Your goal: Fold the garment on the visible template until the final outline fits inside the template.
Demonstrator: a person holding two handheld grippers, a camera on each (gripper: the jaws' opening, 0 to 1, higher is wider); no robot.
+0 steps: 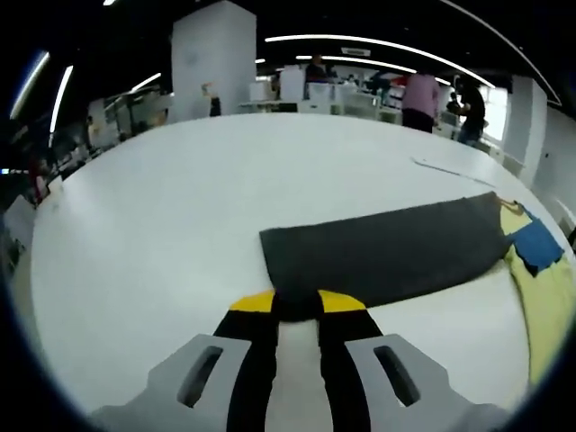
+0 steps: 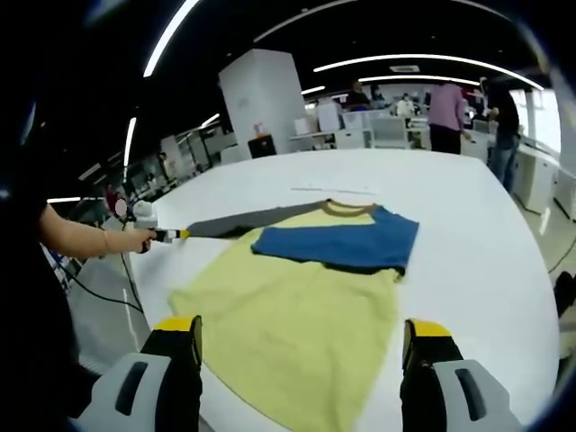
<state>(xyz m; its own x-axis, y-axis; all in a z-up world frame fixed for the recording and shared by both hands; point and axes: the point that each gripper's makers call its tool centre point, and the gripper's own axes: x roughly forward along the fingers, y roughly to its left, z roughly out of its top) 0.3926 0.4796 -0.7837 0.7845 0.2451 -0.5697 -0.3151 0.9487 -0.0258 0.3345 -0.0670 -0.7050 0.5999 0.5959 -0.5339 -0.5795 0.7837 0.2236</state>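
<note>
Several people (image 2: 447, 112) stand among desks at the far end of the hall, beside a white pillar (image 2: 264, 97); nothing lies between either tool and the garment. The shirt (image 2: 297, 315) lies flat on the white bench (image 1: 180, 198), its yellow body toward the near edge, its blue sleeve (image 2: 342, 241) folded across the chest and its dark grey sleeve (image 1: 387, 252) stretched out sideways. The left tool (image 1: 297, 306) has its jaws pressed together on the cuff end of that grey sleeve; in the right gripper view it (image 2: 166, 236) appears at the bench's left edge, held by a hand (image 2: 139, 239). The right tool (image 2: 301, 346) hangs spread wide over the shirt's hem. Long ceiling lights (image 2: 414, 59) curve overhead.
</note>
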